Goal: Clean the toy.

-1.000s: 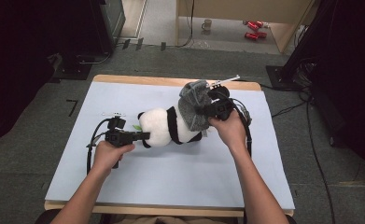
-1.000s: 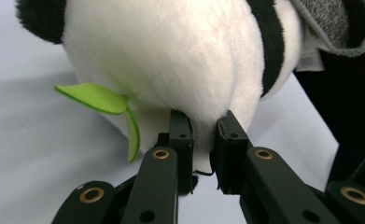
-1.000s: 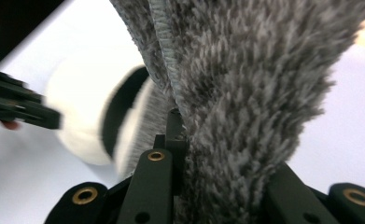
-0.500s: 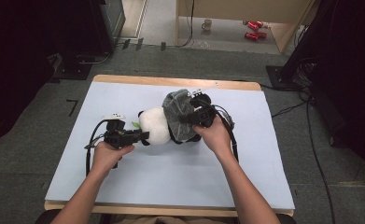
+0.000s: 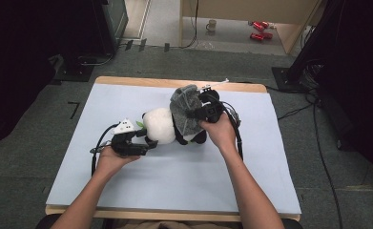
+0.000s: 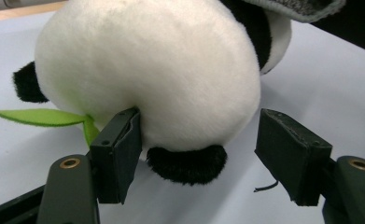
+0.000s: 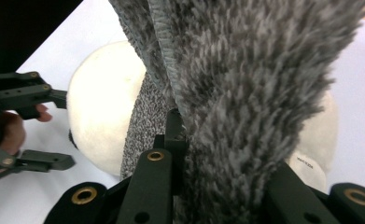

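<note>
- Grey fleece garment (image 5: 186, 109), clamped in the right gripper (image 5: 204, 109), drapes over the toy panda (image 5: 162, 126) lying mid-table (image 5: 270, 191).
- Left gripper (image 5: 146, 138) has just been opening; its jaws are apart around the white head, one pad touching.
- Left, I judge: pulling the garment fully on.

- High view looks forward and down over the table (image 5: 127, 186)
- Both gripper views sit close, sharing the plush panda (image 6: 147, 70) with the high view
</note>
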The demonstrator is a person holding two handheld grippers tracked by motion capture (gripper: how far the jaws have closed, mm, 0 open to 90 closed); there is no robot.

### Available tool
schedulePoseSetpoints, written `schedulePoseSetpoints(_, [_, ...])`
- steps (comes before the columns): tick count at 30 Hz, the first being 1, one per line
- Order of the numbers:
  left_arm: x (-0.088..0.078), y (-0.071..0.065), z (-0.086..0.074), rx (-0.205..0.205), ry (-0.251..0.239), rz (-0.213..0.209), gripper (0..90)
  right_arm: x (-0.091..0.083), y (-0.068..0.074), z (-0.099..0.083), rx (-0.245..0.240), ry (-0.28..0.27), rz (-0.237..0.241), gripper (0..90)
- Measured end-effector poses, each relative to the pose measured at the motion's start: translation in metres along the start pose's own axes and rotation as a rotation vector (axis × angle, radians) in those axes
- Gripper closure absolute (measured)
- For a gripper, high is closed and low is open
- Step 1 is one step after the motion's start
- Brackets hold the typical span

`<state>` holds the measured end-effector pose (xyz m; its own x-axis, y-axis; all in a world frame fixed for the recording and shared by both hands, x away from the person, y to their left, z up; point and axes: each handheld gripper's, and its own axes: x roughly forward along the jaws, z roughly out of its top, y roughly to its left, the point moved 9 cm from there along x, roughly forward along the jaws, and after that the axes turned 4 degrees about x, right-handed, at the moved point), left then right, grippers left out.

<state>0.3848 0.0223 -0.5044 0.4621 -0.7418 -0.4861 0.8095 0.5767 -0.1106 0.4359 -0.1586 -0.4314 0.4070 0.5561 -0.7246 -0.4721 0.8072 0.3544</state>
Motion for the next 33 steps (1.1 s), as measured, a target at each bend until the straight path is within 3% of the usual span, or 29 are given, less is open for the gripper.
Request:
schedulePoseSetpoints(5, [0.009,0.007,0.0,0.009,-0.014,0.074,36.3,0.001,0.002,0.001,0.005,-0.007,0.006,78.0])
schedulePoseSetpoints(8, [0.011,0.01,0.002,-0.005,-0.016,0.112,47.6,0.001,0.003,0.002,0.01,-0.019,0.006,78.0])
schedulePoseSetpoints(11, [0.011,0.008,0.004,-0.039,-0.007,0.119,59.1,-0.002,0.007,0.003,0.013,-0.031,0.02,78.0])
schedulePoseSetpoints(13, [0.01,0.006,0.006,-0.082,0.006,0.097,65.1,-0.005,0.012,0.004,0.015,-0.039,0.04,78.0])
schedulePoseSetpoints(15, [0.008,0.002,0.009,-0.143,0.023,0.048,69.1,-0.008,0.018,0.006,0.015,-0.048,0.063,78.0])
schedulePoseSetpoints(20, [-0.004,-0.004,0.021,-0.303,0.021,-0.055,71.6,-0.02,0.041,0.011,-0.003,-0.069,0.142,78.0])
schedulePoseSetpoints(22, [-0.012,-0.008,0.028,-0.342,0.02,-0.095,72.5,-0.024,0.052,0.013,-0.02,-0.076,0.169,78.1])
schedulePoseSetpoints(25, [-0.02,-0.014,0.033,-0.365,0.027,-0.123,73.0,-0.024,0.07,0.012,-0.048,-0.072,0.213,78.0])
schedulePoseSetpoints(27, [-0.02,-0.016,0.031,-0.347,0.048,-0.099,72.9,-0.017,0.082,0.008,-0.06,-0.047,0.239,78.0])
schedulePoseSetpoints(33, [-0.012,-0.017,0.026,-0.332,0.072,-0.068,72.5,0.018,0.091,-0.008,-0.083,0.024,0.217,77.9])
